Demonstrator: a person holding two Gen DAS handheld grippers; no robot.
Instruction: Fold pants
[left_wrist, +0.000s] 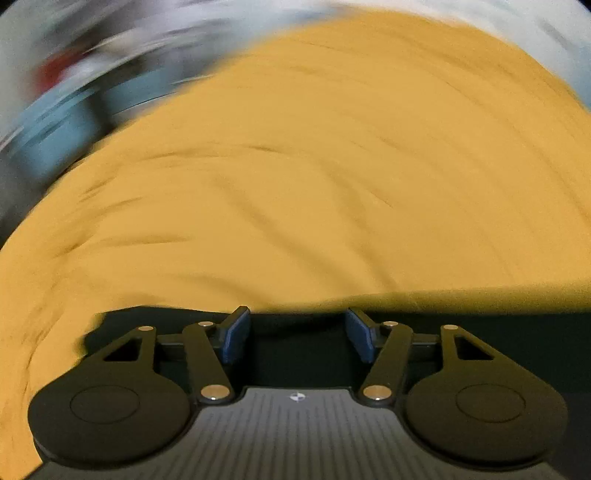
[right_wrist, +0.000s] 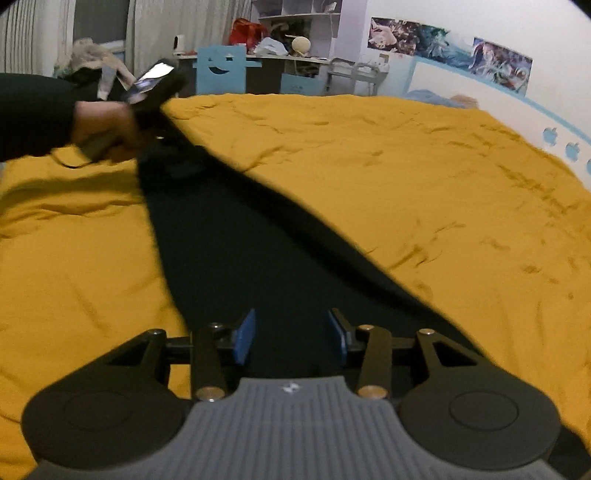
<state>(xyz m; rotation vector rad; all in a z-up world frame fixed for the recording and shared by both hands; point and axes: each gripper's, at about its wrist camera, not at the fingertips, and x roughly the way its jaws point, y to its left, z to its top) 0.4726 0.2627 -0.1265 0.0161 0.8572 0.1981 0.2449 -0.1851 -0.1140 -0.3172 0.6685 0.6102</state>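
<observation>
**Fig.: Black pants stretched over the yellow bed**

Your right claw (right_wrist: 291, 336) stands released, blue pads either side of the pants (right_wrist: 236, 243) w/o pressing. The pants run as a dark strip across the yellow bedspread (right_wrist: 406, 177) to your left hand (right_wrist: 107, 133). Left wrist view: left claw (left_wrist: 297, 334) spread apart, dark cloth beneath it, nothing pinched. Background blurred. Blue chair (right_wrist: 221, 70) stands beyond the bed.
</observation>
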